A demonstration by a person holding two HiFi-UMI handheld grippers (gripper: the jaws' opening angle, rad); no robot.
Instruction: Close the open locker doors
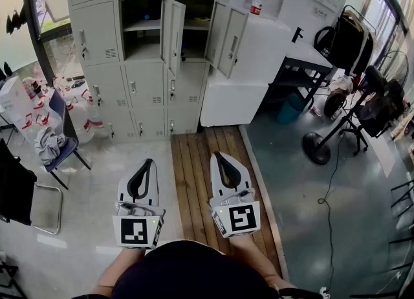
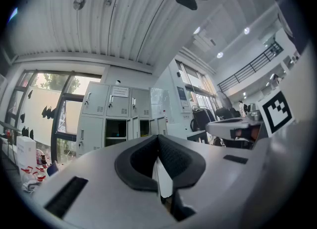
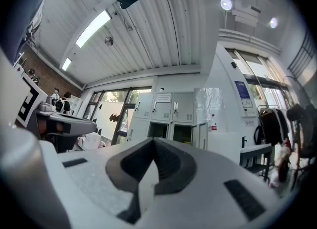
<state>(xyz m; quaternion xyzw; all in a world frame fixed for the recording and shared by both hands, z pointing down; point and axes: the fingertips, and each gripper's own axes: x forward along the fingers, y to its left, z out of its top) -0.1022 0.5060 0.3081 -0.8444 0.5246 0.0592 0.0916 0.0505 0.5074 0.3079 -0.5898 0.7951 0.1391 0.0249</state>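
A grey locker bank stands ahead against the wall. Two of its doors hang open: the middle door and the right door, each beside a dark open compartment. My left gripper and right gripper are held side by side well short of the lockers, both shut with nothing between the jaws. The left gripper view has its shut gripper aimed at the distant lockers. From the right gripper view, the shut gripper faces the same lockers.
A white cabinet with a bottle on top adjoins the open right door. A chair with cloth stands left; a desk, backpack and floor fan stand right. A wooden floor strip leads to the lockers.
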